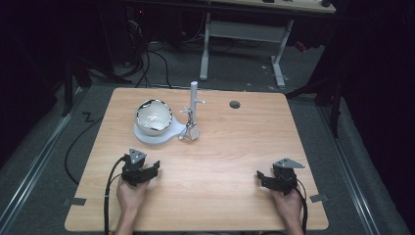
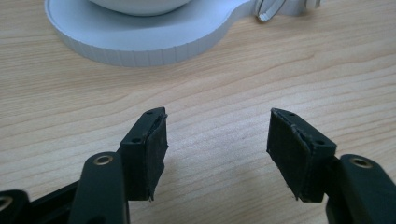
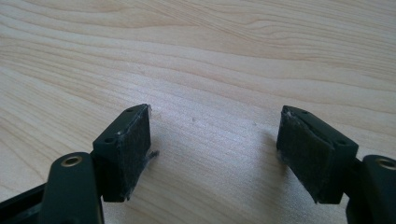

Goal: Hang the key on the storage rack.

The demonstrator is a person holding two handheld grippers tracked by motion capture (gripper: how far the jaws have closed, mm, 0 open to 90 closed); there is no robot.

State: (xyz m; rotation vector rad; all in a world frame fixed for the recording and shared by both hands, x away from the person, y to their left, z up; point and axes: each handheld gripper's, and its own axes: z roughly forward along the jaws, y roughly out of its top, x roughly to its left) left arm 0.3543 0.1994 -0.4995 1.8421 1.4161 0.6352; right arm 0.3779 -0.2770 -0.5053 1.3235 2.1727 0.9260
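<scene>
— Both hands sit at the near edge of the table (image 1: 230,205), is that correct? What do I have in them?

— Yes. I see my left hand (image 1: 131,195) at about 7 o'clock of the tabletop, with the left gripper (image 1: 152,170) in it, and my right hand (image 1: 288,201) at about 5 o'clock with the right gripper (image 1: 259,177). In the left gripper view the left gripper (image 2: 217,135) has its jaws apart, bare wood between them. In the right gripper view the right gripper (image 3: 215,135) is the same, jaws apart and nothing between the pads.

— And where is the bowl?

— I find the bowl (image 1: 153,116) at about 11 o'clock from the table centre, resting on a white base (image 1: 147,137). Just beside it, at its 3 o'clock, stands a white stand (image 1: 194,100) with a small metal thing (image 1: 191,131) hanging low on it. The white base (image 2: 140,42) is at 12 o'clock from my left jaws, near but apart.
</scene>
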